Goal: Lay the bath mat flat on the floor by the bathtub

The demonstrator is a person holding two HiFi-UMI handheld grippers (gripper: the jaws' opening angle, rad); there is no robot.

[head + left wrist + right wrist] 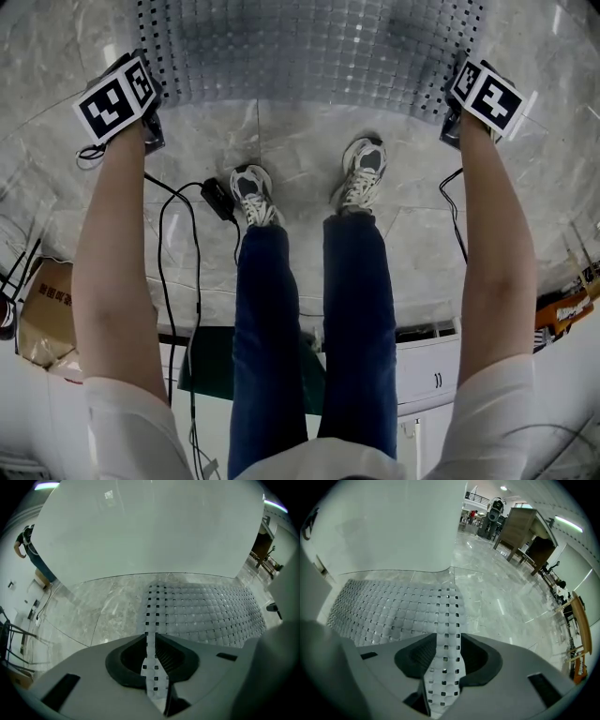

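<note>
white sneakers (361, 173), black power brick (217, 199), cardboard box (47, 309); wooden desk (525, 531)

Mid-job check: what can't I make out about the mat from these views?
Head view: the bath mat, far edge cut off by the picture's top.
Head view: left tool and right tool grips, hidden under their marker cubes.
Gripper views: mat's near edge, behind tool bodies.

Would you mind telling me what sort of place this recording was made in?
Probably a mock bathroom set up inside a large open hall: a white bathtub stands on a marble-look tiled floor with a perforated bath mat beside it, while wooden furniture stands on the same floor beyond.
</note>
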